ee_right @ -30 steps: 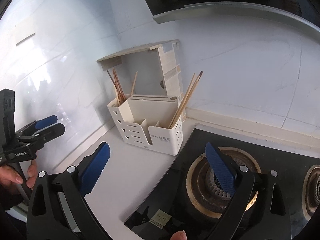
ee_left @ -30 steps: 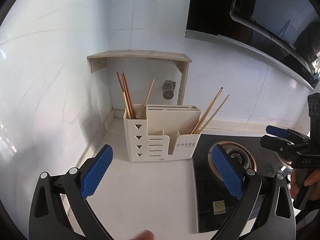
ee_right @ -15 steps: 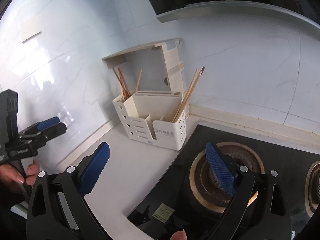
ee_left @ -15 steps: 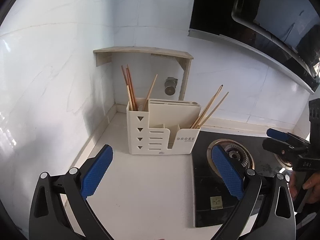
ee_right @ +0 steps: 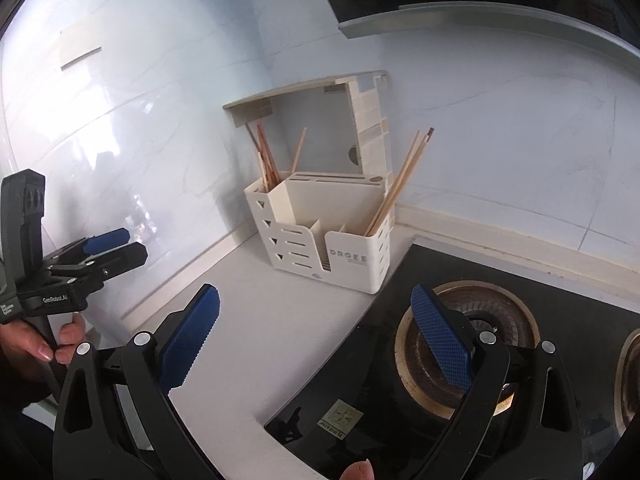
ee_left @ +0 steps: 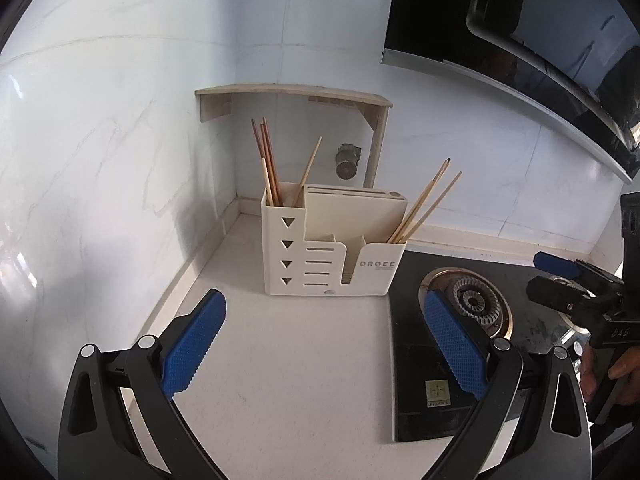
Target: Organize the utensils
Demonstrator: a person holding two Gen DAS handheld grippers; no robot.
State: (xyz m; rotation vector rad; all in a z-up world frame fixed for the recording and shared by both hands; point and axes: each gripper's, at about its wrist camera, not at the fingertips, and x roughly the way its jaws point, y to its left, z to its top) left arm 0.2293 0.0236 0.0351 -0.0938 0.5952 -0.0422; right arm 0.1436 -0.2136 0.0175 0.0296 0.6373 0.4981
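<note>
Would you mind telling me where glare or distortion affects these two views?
Left wrist view: fisheye bends the range hood edge, the wall tiles carry soft sheen, and the utensil holder stays sharp. Right wrist view: strong window glare washes the left wall, and the straight chopsticks remain crisp.

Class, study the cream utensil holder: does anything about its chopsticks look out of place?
Yes. The chopsticks are split: a bunch stands in the tall left compartment, while two lean outward from the right front compartment of the holder, apart from the rest.

Black grippers' fingers [ee_left: 192, 344] wear blue textured pads.
</note>
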